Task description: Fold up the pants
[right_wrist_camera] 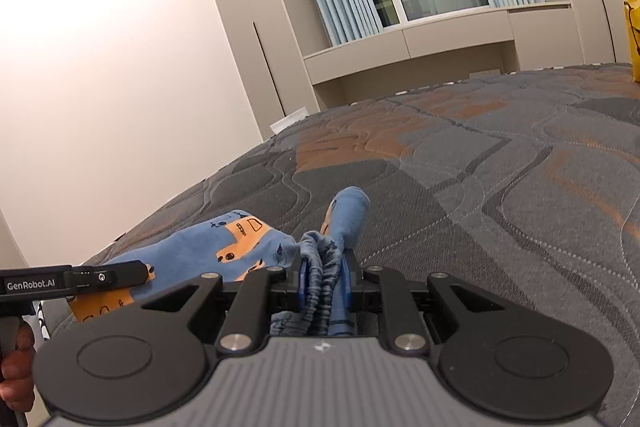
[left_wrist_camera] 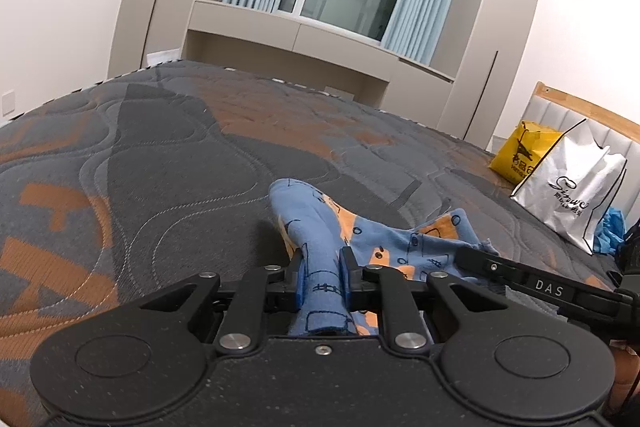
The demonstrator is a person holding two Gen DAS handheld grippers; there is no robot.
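Observation:
The pants (left_wrist_camera: 376,239) are small, blue with orange vehicle prints, lying bunched on the quilted bed. My left gripper (left_wrist_camera: 322,267) is shut on a blue leg end that pokes forward between its fingers. My right gripper (right_wrist_camera: 323,273) is shut on the gathered elastic waistband (right_wrist_camera: 322,267); more of the pants (right_wrist_camera: 224,247) spreads to its left. The right gripper shows in the left wrist view (left_wrist_camera: 520,277) at the right. The left gripper shows in the right wrist view (right_wrist_camera: 80,281) at the left.
The bed cover (left_wrist_camera: 180,155) is grey with orange patches and stretches far ahead. A yellow bag (left_wrist_camera: 520,151) and a white shopping bag (left_wrist_camera: 572,187) stand against the headboard at the right. Wardrobes, a curtained window and a white wall lie beyond the bed.

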